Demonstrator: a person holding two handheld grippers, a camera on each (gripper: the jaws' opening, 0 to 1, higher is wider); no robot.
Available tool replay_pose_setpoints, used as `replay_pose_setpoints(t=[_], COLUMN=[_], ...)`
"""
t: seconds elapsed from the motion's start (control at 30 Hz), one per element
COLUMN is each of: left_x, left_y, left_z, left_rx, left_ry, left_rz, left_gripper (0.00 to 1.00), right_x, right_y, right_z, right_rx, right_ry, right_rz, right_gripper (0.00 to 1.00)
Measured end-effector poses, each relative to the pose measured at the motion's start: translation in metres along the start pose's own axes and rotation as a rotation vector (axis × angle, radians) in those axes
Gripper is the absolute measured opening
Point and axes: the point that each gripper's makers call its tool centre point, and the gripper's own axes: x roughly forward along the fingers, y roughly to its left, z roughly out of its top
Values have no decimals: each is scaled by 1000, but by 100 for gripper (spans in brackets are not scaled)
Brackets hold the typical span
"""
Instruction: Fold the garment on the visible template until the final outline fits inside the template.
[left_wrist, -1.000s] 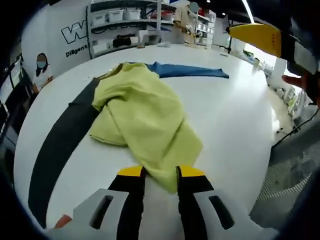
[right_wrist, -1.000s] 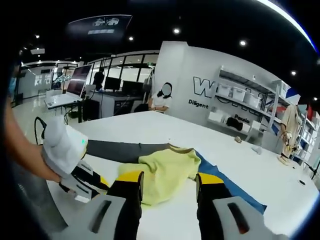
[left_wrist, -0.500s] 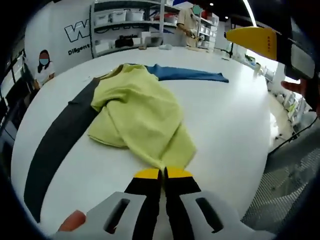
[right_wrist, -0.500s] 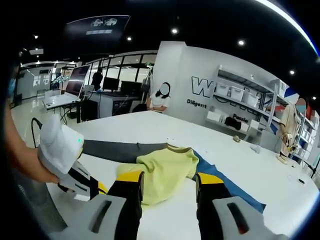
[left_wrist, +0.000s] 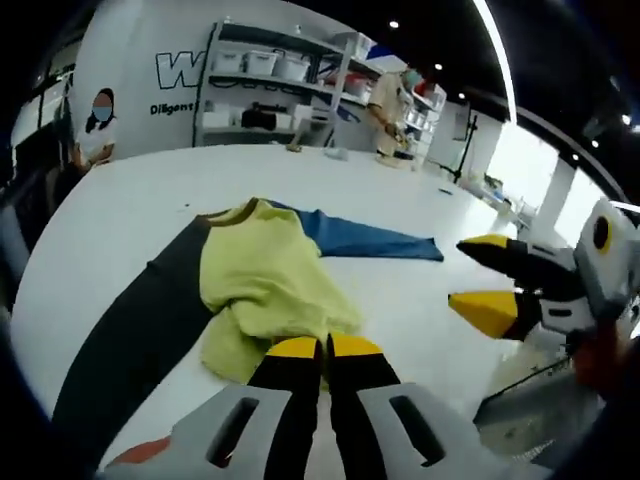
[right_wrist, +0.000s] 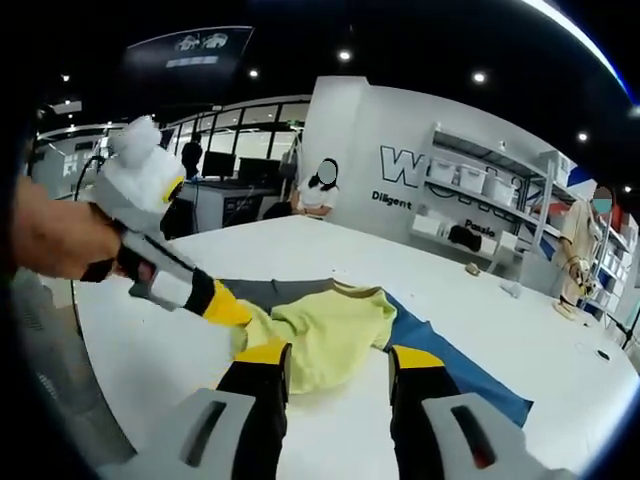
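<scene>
The yellow garment (left_wrist: 262, 290), bunched on the white table (left_wrist: 110, 210) across dark and blue template strips (left_wrist: 365, 238), is pinched by the left gripper (left_wrist: 322, 350); the right gripper (right_wrist: 338, 362) is held spread above it.

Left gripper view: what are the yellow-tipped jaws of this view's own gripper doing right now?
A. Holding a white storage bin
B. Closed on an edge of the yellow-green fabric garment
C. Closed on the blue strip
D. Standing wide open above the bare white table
B. The left gripper has its jaws pressed together with the near edge of the yellow-green fabric garment pinched between them, lifted off the white table.
</scene>
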Motion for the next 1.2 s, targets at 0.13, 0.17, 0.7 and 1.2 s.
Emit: replay_pose_setpoints(t=[0.13,0.17,0.7,1.2], left_x=[7,9,30,23], left_y=[11,14,111,201], left_z=[43,50,142,123], left_rx=[-57,-63,-235,-204], left_ry=[-49,-55,-216,-273], left_rz=[-18,-18,47,215], left_gripper=[0,0,0,0], right_x=[-1,-1,3,28], right_y=[-2,-3,-4,22], right_z=[-4,-5,-16,-5], right_rx=[4,5,6,-90], right_ry=[13,17,66,93], right_rz=[-2,-2,-3,91], right_gripper=[36,36,35,32])
